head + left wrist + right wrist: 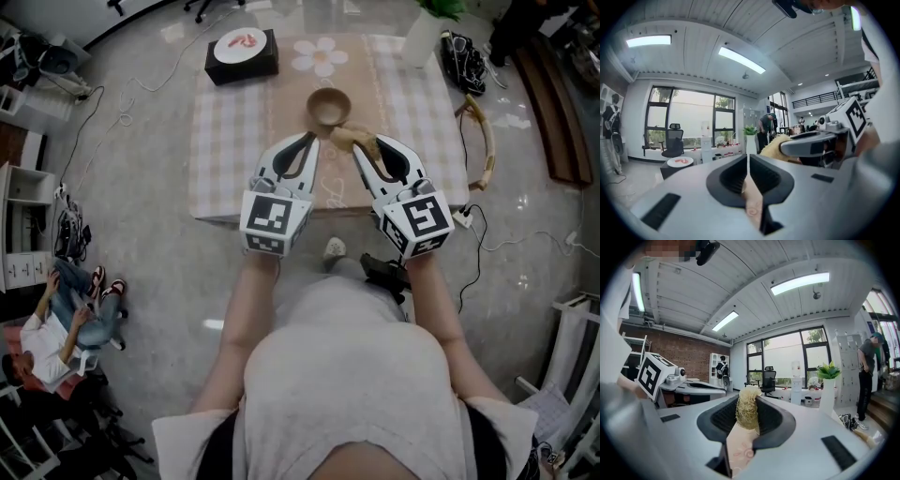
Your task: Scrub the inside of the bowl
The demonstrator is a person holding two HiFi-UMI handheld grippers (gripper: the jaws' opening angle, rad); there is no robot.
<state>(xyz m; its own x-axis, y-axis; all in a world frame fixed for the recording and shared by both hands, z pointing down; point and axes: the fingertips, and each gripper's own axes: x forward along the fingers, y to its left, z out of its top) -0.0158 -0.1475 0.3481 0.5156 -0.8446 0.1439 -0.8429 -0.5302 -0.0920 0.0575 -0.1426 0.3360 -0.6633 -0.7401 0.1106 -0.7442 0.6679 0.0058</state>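
The bowl [329,108] lay just ahead of the right gripper [362,150], which pinched a loofah scrubber [347,137]; the left gripper [308,141] was pressed together, empty.

Bowl [329,107] on table [225,141], plate [240,43] on box [246,67] behind left, scrubber [748,417] in right tool [749,400]

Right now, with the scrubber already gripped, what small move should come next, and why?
Probably ease the right gripper forward and slightly left until the scrubber hangs over the bowl. The scrubber is clamped in its jaws but, in the head view, looks just short of the bowl's rim; the left gripper is shut on nothing.
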